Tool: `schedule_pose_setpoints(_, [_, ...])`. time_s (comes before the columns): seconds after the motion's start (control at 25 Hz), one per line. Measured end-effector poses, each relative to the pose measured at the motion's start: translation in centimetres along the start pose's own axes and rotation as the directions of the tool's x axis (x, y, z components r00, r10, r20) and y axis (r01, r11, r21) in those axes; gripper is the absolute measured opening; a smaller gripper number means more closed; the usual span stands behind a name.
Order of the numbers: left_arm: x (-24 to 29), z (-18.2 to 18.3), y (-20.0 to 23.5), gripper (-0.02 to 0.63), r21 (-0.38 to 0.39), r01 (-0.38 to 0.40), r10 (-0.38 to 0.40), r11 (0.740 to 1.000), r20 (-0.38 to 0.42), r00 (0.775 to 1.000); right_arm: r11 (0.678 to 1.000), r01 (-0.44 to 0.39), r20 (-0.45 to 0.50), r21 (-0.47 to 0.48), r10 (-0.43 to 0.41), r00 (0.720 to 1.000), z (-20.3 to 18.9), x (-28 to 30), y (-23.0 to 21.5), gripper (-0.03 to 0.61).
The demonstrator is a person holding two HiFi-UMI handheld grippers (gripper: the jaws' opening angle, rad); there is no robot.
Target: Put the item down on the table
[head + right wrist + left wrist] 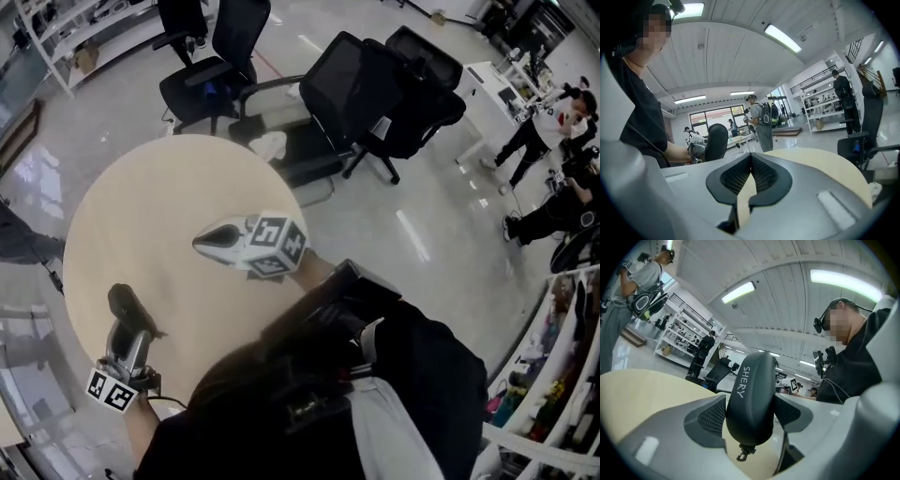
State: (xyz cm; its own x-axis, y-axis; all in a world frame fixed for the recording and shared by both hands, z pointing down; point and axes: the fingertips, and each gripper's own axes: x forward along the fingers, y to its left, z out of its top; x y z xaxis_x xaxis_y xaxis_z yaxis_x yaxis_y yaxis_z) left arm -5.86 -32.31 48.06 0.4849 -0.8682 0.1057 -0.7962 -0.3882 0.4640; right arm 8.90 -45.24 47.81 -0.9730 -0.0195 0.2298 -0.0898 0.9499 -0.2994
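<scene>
One case (750,399), one table (159,206), two grippers (131,328) (210,241)

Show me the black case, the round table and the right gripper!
black case (750,399): left gripper view, middle of its shell.
round table (141,206): head view, bare top.
right gripper (751,155): right gripper view, where its tips meet.

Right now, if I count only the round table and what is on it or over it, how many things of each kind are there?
black case: 1
claws: 2 (left claw closed on the black case, right claw closed, nothing in it)
round table: 1
total: 4
</scene>
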Motion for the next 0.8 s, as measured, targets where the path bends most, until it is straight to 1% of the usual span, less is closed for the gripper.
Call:
schedule_pose_setpoints(0.12, [2.7, 2.2, -0.2, 0.319, 0.052, 0.069, -0.070, 0.996, 0.008, 0.998, 0.999, 0.033, 0.022, -0.001, -0.033, 0.999, 0.5, -1.5, -0.4, 0.015])
schedule_pose_setpoints(0.24, [4.3, 5.4, 1.0, 0.319, 0.110, 0.150, -0.152, 0.983, 0.009, 0.988, 0.992, 0.119, 0.047, 0.032, -0.120, 0.992, 0.9, -2.7, -0.9, 0.015])
schedule_pose_setpoints(0.32, [4.6, 7.8, 2.1, 0.319, 0.137, 0.171, -0.175, 0.976, 0.023, 0.984, 0.986, 0.165, 0.056, 0.040, -0.167, 0.984, 1.4, -3.2, -1.1, 0.015])
schedule_pose_setpoints(0.48, [2.9, 12.2, 4.7, 0.319, 0.203, 0.128, -0.141, 0.971, 0.051, 0.989, 0.982, 0.190, 0.074, 0.018, -0.191, 0.979, 3.7, -2.8, -1.2, 0.015])
schedule_pose_setpoints(0.6, [1.3, 14.5, 7.2, 0.319, 0.257, 0.072, -0.089, 0.964, 0.053, 0.995, 0.981, 0.192, 0.104, -0.006, -0.190, 0.976, 5.5, -1.9, -1.8, 0.015])
schedule_pose_setpoints(0.8, [-0.1, 17.7, 12.2, 0.319, 0.328, -0.023, 0.005, 0.944, 0.053, 0.999, 0.983, 0.175, 0.126, -0.059, -0.166, 0.978, 8.7, 0.7, -4.4, 0.015])
